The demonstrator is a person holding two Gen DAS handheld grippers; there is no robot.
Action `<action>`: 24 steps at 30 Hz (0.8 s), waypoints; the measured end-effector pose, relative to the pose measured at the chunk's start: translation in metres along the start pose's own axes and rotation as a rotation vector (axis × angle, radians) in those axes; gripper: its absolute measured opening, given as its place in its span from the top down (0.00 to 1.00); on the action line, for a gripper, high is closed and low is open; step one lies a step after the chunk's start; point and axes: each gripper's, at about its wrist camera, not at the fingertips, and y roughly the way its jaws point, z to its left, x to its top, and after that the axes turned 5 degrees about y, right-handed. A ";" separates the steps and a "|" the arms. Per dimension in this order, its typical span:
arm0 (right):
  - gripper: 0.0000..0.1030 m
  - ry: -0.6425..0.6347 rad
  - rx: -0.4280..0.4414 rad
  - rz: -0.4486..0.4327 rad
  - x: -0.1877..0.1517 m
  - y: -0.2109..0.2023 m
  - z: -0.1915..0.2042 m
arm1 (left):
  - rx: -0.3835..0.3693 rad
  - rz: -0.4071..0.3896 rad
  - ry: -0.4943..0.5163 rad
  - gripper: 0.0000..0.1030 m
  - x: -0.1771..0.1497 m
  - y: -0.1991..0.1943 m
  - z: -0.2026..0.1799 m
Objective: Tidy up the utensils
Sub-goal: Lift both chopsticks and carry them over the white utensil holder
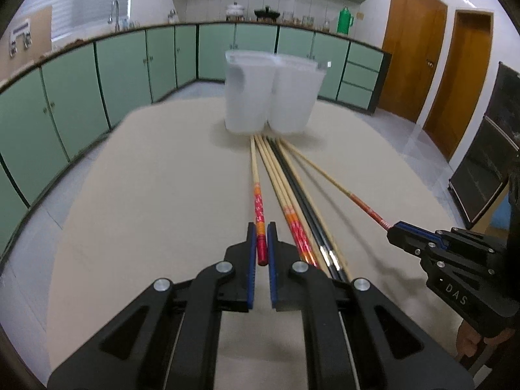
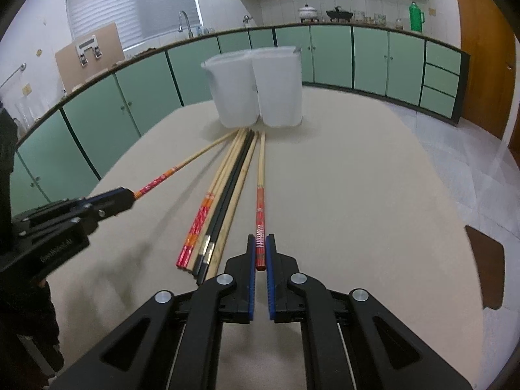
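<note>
Chopsticks lie bundled [image 1: 302,214] on my table [image 1: 146,195]. My left claw [image 1: 261,243] pinches one red-ended stick [image 1: 256,191]; my right claw [image 2: 261,250] pinches another [image 2: 260,188]. At twelve o'clock stands a twin-cup white holder [image 1: 271,97].

A bunch of chopsticks [image 1: 292,195] is fanned out flat, thin tips bunched right against two frosted white holders [image 1: 271,92] standing upright.

Left gripper [image 1: 261,240] and right gripper [image 2: 260,250], both held low and level, pointing forward side by side, left of the pair apart from right; each pair of jaws nearly closed, clamping a thin stick.
</note>
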 end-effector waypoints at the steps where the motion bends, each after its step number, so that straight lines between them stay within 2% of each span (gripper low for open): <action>1: 0.94 -0.003 0.000 -0.010 0.003 -0.003 0.000 | 0.007 -0.018 0.003 0.95 0.003 -0.005 0.001; 15: 0.94 -0.036 0.036 -0.170 0.068 -0.051 0.003 | 0.042 -0.228 0.022 0.95 0.063 -0.052 0.015; 24: 0.95 -0.088 0.066 -0.209 0.132 -0.061 0.010 | 0.014 -0.315 0.054 0.96 0.112 -0.059 0.022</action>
